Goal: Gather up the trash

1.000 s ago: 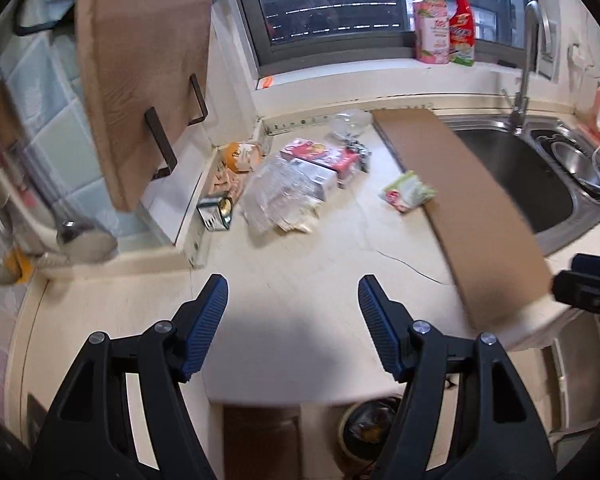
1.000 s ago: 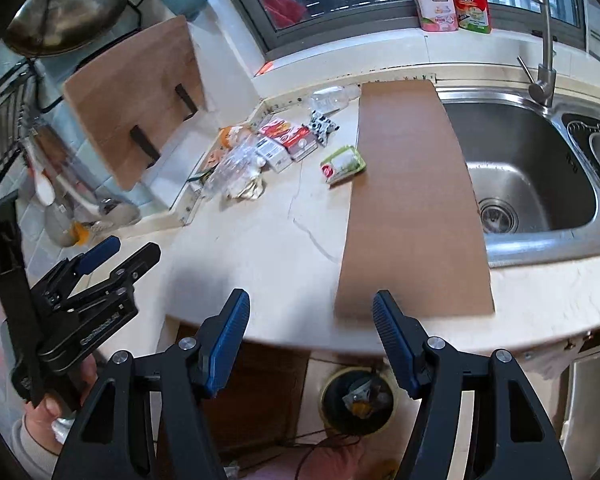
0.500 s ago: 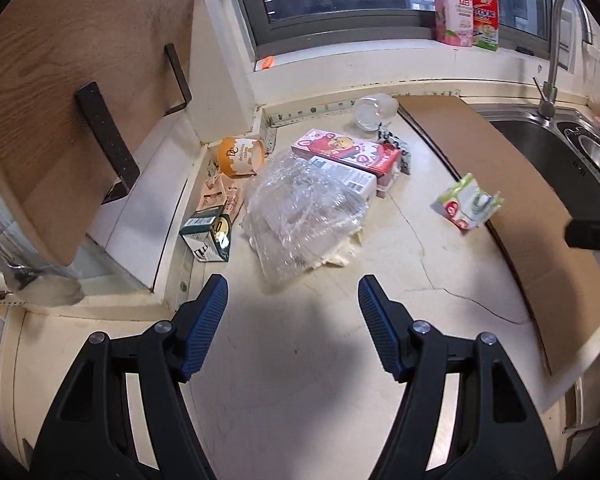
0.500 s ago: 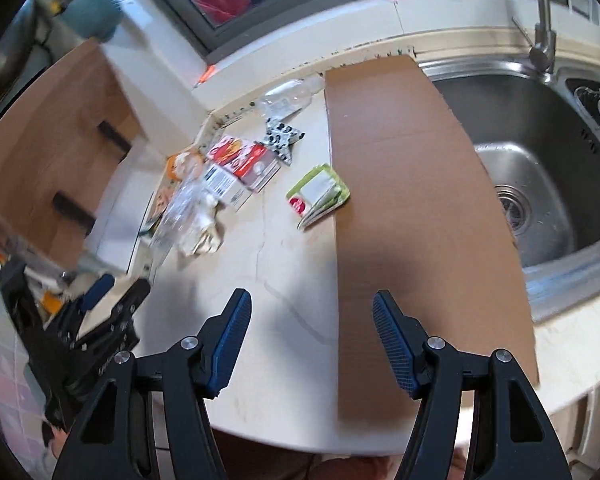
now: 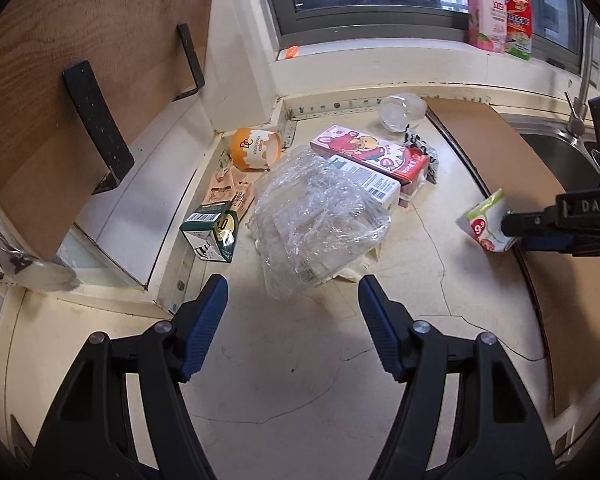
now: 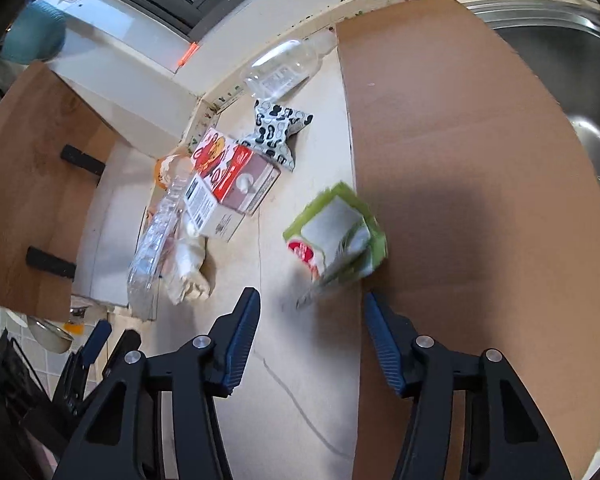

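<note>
Trash lies on a cream counter. A crumpled clear plastic bag (image 5: 316,216) sits just ahead of my left gripper (image 5: 292,300), which is open and empty. Behind the bag lie a pink and red carton (image 5: 368,156), an orange paper cup (image 5: 256,148), a dark green carton (image 5: 212,236) and a clear bottle (image 5: 400,110). A green and white packet (image 6: 336,236) rests at the cardboard sheet's edge (image 6: 460,160), directly ahead of my right gripper (image 6: 310,312). Its jaws are closing, with nothing pressed between the pads. The packet (image 5: 486,220) and right gripper (image 5: 516,226) also show in the left wrist view.
A wooden board (image 5: 80,80) with black brackets leans at the left. The steel sink (image 6: 596,140) lies right of the cardboard. Spray bottles (image 5: 500,8) stand on the window sill. A black-and-white patterned wrapper (image 6: 278,128) lies beside the carton.
Both grippers have moved forward and down over the counter toward the trash. The right one swung left, bringing the green packet just ahead of its narrowing jaws.
</note>
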{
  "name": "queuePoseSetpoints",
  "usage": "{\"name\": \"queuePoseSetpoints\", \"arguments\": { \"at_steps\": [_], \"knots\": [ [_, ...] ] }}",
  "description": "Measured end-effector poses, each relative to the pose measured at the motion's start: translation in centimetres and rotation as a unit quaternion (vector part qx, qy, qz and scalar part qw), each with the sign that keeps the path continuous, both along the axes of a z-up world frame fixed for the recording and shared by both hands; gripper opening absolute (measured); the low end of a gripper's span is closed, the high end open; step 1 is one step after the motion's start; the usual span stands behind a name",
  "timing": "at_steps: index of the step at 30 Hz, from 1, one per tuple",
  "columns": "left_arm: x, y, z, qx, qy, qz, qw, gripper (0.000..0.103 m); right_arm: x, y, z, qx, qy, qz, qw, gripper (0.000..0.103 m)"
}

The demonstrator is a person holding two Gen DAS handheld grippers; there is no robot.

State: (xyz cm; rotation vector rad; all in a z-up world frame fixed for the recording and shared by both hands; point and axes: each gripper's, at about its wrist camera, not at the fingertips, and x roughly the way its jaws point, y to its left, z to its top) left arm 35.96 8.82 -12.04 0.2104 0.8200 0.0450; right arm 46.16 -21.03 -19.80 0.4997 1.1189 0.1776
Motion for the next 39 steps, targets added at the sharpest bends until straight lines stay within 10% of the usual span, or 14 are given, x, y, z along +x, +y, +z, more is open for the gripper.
{"name": "queuePoseSetpoints", "arguments": {
  "at_steps": [5, 13, 31, 39],
  "knots": [
    [0.2, -0.2, -0.3, 0.011, -0.004, -0.002, 0.9999, 0.065, 2.2, -0.2, -0.4, -0.001, -0.005, -0.010, 1.000, 0.049],
    [1.0, -1.1, -0.8, 0.029, -0.016, -0.024, 0.9992, 0.065, 3.3, 0.1, -2.2, -0.015, 0.017, -0.021, 1.000, 0.008],
    [2.4, -3.0, -1.7, 0.137, -0.064, -0.010, 0.9884, 0.066, 3.1, 0.5, -1.8, -0.010, 0.000, 0.010, 1.000, 0.006],
    [1.9, -3.8, -2.8, 0.210, -0.099, -0.011, 0.9726, 0.084, 2.9, 0.3, -1.9, 0.000, -0.001, 0.018, 1.000, 0.006]
  ]
}}
